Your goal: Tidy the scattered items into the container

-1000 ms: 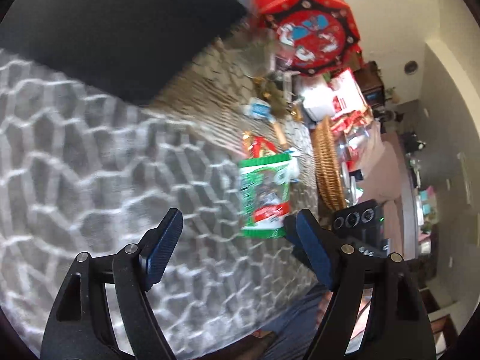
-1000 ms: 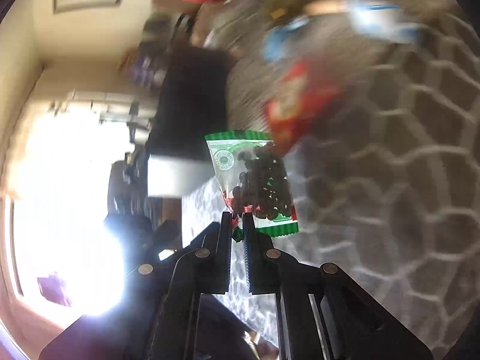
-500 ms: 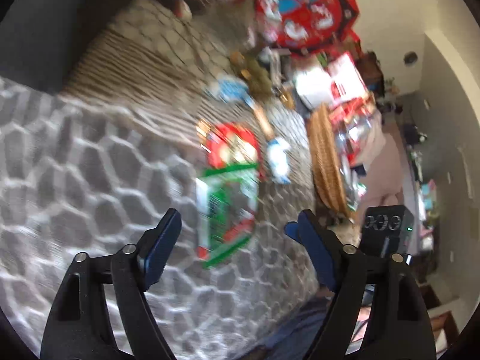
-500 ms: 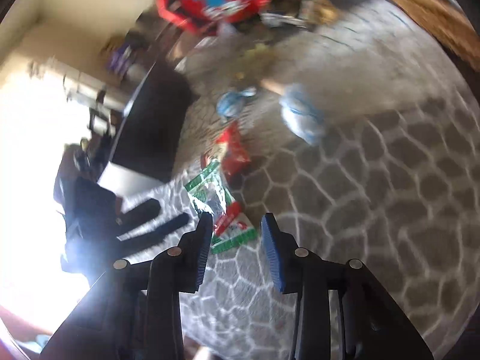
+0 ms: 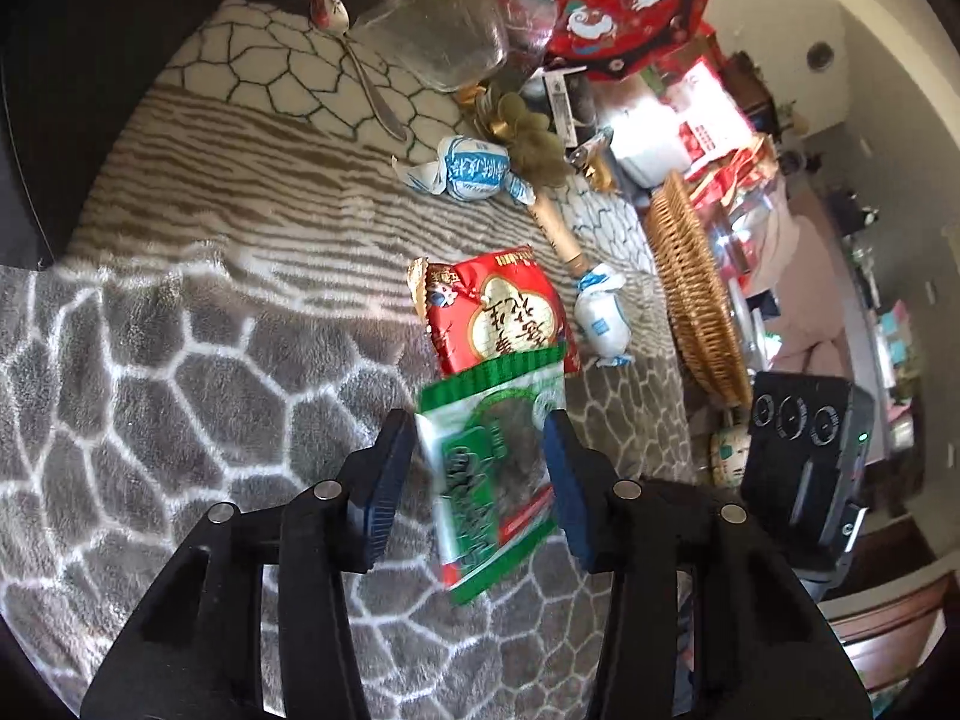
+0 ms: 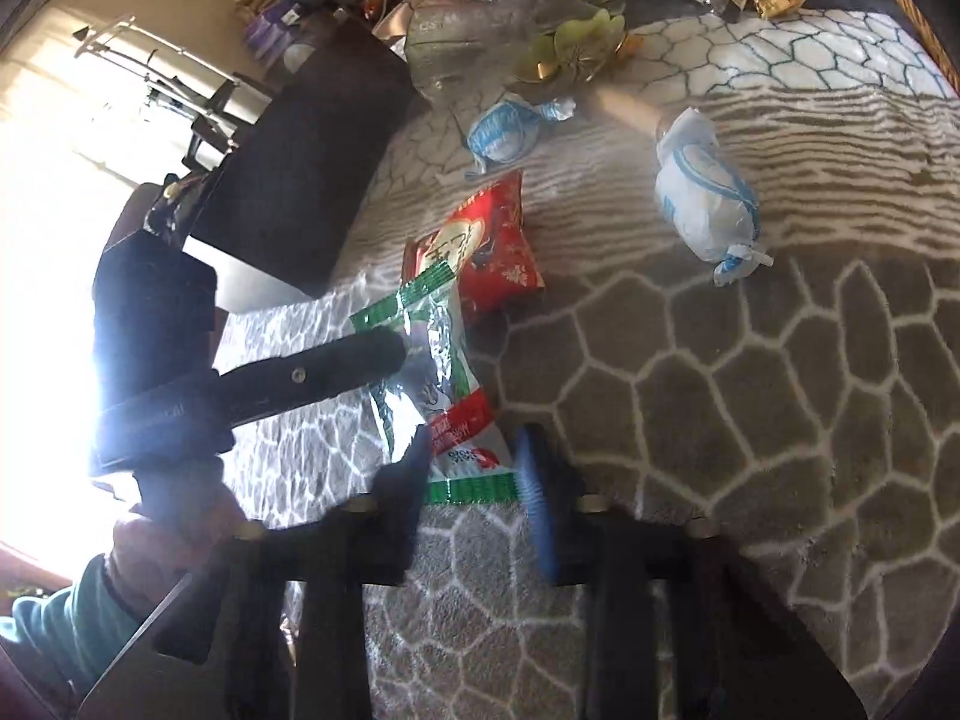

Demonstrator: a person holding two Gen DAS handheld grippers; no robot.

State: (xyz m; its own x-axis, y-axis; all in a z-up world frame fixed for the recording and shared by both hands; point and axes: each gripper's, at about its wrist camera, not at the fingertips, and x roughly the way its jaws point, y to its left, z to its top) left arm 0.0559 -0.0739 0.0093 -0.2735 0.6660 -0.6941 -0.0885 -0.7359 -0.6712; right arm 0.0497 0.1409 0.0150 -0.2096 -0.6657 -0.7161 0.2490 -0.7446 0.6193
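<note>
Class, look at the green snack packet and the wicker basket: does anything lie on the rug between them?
Yes. In the left wrist view, the red snack packet touches the green snack packet on its far side, and a blue-and-white wrapped candy lies nearer the wicker basket.

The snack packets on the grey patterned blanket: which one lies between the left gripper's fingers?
The green-edged clear packet of dark snacks, between the closing left gripper; the red foil packet and two blue-and-white wrapped sweets lie beyond.
</note>
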